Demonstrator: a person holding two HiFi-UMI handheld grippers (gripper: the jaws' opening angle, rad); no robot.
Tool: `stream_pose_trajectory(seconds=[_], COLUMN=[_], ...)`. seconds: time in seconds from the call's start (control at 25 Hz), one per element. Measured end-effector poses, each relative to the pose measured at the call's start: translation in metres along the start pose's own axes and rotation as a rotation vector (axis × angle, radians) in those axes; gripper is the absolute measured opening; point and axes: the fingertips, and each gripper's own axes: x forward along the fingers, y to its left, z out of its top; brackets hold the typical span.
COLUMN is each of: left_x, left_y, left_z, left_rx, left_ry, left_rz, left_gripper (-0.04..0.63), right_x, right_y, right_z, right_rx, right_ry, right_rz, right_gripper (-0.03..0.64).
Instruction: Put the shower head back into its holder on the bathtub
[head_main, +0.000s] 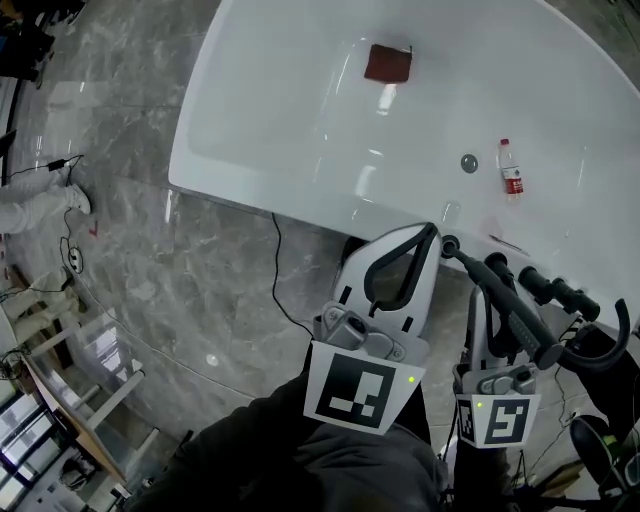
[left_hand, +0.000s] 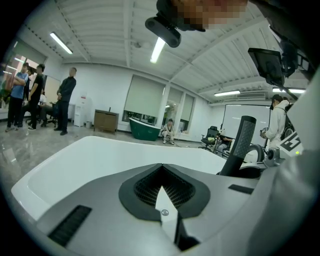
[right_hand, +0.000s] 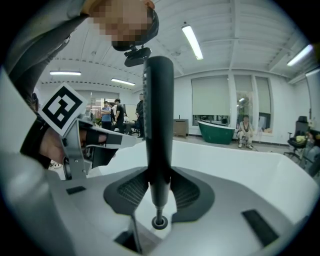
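Beside the bathtub rim, the shower head is clamped in the right gripper; lowered askew, it could be misseated.

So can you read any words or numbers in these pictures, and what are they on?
None can be read.
Bottle label: red, with print too small to read.
Left marker cube: black and white squares only, no letters.
Right marker cube: the same, only squares.
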Motion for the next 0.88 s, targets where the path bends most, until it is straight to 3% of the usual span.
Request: stream_pose_trajectory(seconds=[0.88], left_x=[0.002], left_y=[0.001], left_z=[-0.028], left_rx=[-0.031], left_ry=[0.047], left_rz=[-0.03], left_gripper=[0.003], right_x=[0.02], right_y=[0.004], right_z=[-0.037], right_rx=[0.009], right_ry=[0.045], right_rz=[-0.012], right_gripper=[0.14])
